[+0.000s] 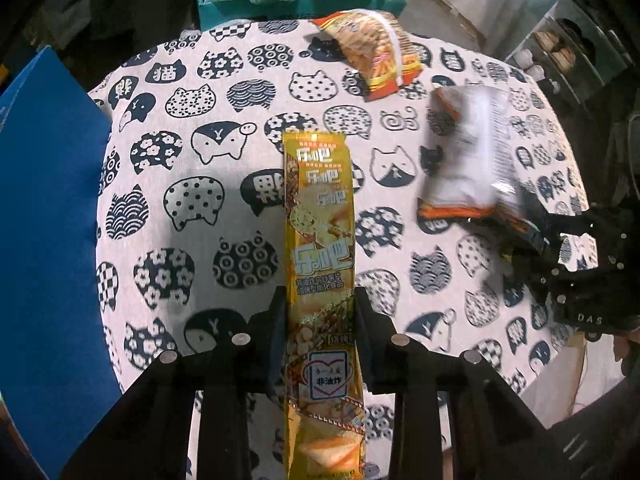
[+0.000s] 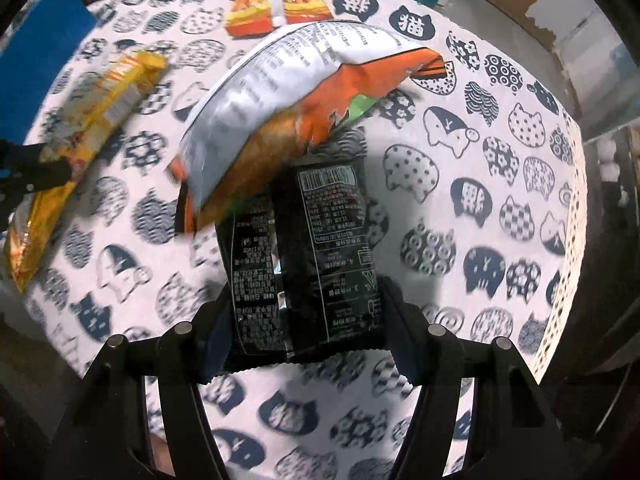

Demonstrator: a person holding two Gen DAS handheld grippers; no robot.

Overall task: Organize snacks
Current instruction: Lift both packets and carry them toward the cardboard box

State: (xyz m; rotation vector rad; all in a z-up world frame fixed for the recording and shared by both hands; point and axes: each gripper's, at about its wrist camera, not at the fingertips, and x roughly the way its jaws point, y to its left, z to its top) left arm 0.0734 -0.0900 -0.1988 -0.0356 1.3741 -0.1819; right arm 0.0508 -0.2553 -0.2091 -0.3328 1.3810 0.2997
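Note:
My left gripper (image 1: 320,296) is shut on a long yellow snack packet (image 1: 320,208), whose far end reaches out over the cat-print tablecloth (image 1: 192,208). My right gripper (image 2: 308,312) is shut on a black snack packet (image 2: 304,256), gripped by its two long sides. A white and orange chip bag (image 2: 280,104) overlaps the black packet's far end; whether it rests on it I cannot tell. In the left wrist view this bag (image 1: 468,152) is blurred at the right. An orange fries bag (image 1: 372,52) lies at the table's far edge.
A blue box (image 1: 44,220) stands against the table's left side. Behind the table is a teal box (image 1: 296,4) stuffed with green plastic bags. Shelves with small items (image 1: 568,52) stand at the far right. The table's right edge (image 2: 576,208) drops off close to the black packet.

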